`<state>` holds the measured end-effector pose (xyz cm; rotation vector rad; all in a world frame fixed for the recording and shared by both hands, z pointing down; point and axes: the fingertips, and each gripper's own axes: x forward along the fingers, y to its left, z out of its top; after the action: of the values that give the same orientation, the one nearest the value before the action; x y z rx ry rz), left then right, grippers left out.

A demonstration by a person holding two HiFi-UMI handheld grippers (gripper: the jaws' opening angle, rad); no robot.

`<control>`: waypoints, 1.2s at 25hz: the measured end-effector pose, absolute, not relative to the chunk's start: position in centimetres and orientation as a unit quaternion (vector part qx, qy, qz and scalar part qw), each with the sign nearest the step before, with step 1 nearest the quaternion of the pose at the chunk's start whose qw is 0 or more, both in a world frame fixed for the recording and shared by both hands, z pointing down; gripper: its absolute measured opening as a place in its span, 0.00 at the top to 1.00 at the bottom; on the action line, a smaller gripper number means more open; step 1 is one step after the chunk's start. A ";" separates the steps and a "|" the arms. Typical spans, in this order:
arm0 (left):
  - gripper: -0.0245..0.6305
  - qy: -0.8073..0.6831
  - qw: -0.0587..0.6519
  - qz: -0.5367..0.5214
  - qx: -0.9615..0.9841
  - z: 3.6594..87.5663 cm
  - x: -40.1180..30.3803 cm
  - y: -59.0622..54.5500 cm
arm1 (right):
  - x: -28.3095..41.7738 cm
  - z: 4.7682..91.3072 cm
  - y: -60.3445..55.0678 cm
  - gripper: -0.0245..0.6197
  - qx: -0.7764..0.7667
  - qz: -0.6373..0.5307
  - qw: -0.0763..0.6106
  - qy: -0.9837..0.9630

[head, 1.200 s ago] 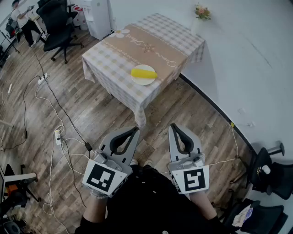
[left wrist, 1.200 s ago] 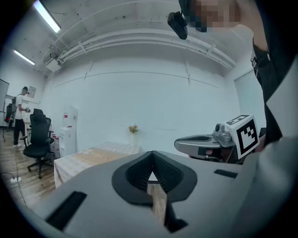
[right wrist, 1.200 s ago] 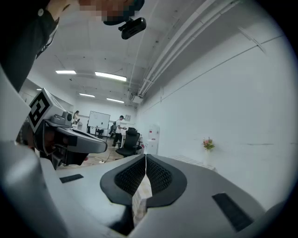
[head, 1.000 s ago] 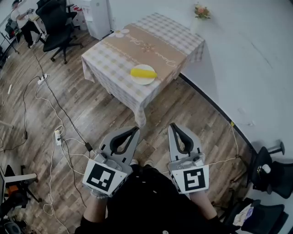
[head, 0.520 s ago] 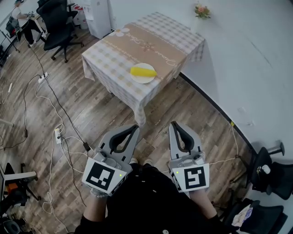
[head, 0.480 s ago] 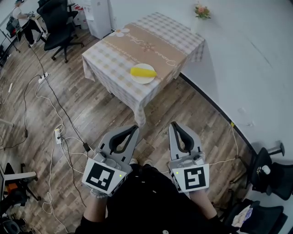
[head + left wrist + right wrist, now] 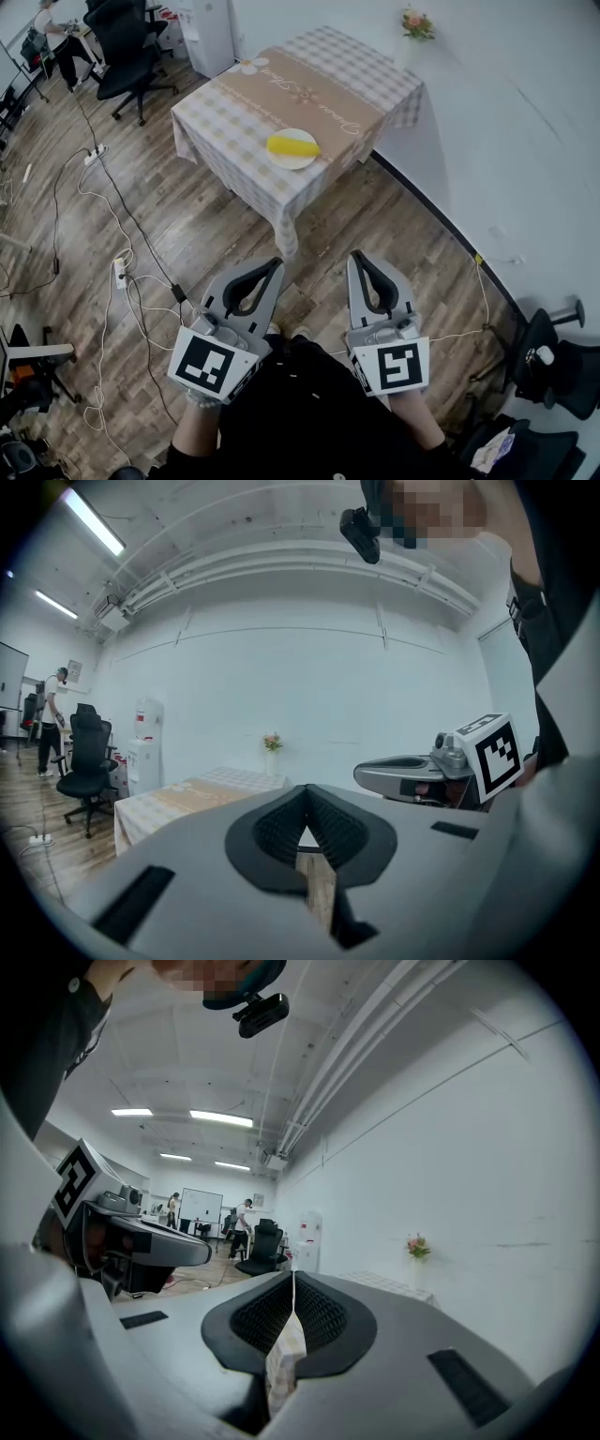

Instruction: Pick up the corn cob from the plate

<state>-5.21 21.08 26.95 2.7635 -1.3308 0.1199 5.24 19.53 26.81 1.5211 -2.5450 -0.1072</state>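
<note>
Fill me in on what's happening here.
A person stands on the wooden floor, some way back from the checked table, with a two-jaw gripper in each hand. The left gripper and the right gripper are both shut and empty, held side by side in front of the body. The yellow corn cob lies on the white plate near the table's front edge, and neither gripper is near it. The pickup has not begun.
</note>
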 end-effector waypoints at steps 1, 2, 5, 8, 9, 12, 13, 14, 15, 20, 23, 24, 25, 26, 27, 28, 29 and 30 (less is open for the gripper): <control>0.94 -0.434 0.036 0.039 0.900 27.0 -4.9 21.2 | 5.5 26.9 19.7 0.90 0.511 -0.035 0.087 -0.855; 0.94 -0.434 0.036 0.039 0.899 27.0 -4.7 21.3 | 5.9 27.0 19.8 0.90 0.511 -0.035 0.086 -0.855; 0.94 -0.433 0.035 0.041 0.900 27.1 -3.6 21.8 | 6.9 27.2 20.2 0.90 0.512 -0.032 0.084 -0.854; 0.94 -0.433 0.032 0.041 0.900 27.2 -2.6 22.3 | 7.8 27.5 20.5 0.90 0.511 -0.033 0.083 -0.855; 0.94 -0.434 0.031 0.041 0.900 27.3 -2.3 22.4 | 8.0 27.6 20.7 0.90 0.510 -0.033 0.082 -0.856; 0.94 -0.437 0.029 0.045 0.898 27.6 -1.7 23.1 | 8.6 28.0 21.1 0.90 0.506 -0.032 0.084 -0.858; 0.94 -0.440 0.028 0.047 0.896 27.6 -1.6 23.2 | 8.6 28.1 21.2 0.90 0.504 -0.032 0.085 -0.859; 0.94 -0.443 0.028 0.047 0.895 27.7 -1.6 23.3 | 8.6 28.0 21.3 0.90 0.502 -0.033 0.084 -0.860; 0.94 -0.445 0.027 0.046 0.894 27.7 -1.7 23.4 | 8.5 28.0 21.3 0.90 0.499 -0.034 0.083 -0.862; 0.94 -0.455 0.024 0.038 0.889 27.7 -1.9 23.8 | 8.3 28.0 21.7 0.90 0.488 -0.042 0.080 -0.868; 0.94 -0.456 0.031 0.039 0.889 27.6 -1.5 23.9 | 8.4 27.9 21.7 0.90 0.488 -0.045 0.077 -0.868; 0.94 -0.456 0.027 0.038 0.889 27.6 -1.4 23.9 | 8.5 27.9 21.7 0.90 0.488 -0.045 0.077 -0.868; 0.94 -0.456 0.022 0.036 0.889 27.6 -1.3 23.9 | 8.6 27.9 21.8 0.90 0.487 -0.045 0.078 -0.869; 0.94 -0.455 0.020 0.036 0.890 27.6 -1.2 23.9 | 8.7 27.9 22.0 0.90 0.486 -0.044 0.080 -0.869; 0.94 -0.454 0.022 0.036 0.890 27.6 -1.0 24.0 | 8.8 28.0 22.1 0.90 0.485 -0.044 0.082 -0.870; 0.94 -0.452 0.028 0.037 0.891 27.7 -0.7 24.0 | 9.0 28.1 22.2 0.90 0.486 -0.044 0.082 -0.869; 0.94 -0.450 0.033 0.038 0.892 27.7 -0.4 24.1 | 9.2 28.1 22.2 0.90 0.488 -0.044 0.079 -0.868; 0.94 -0.449 0.033 0.037 0.892 27.8 -0.2 24.1 | 9.4 28.1 22.1 0.90 0.490 -0.044 0.077 -0.867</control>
<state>-0.21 24.07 27.80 2.7455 -1.3807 0.1152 9.37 22.15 28.13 1.4693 -2.5981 -0.1320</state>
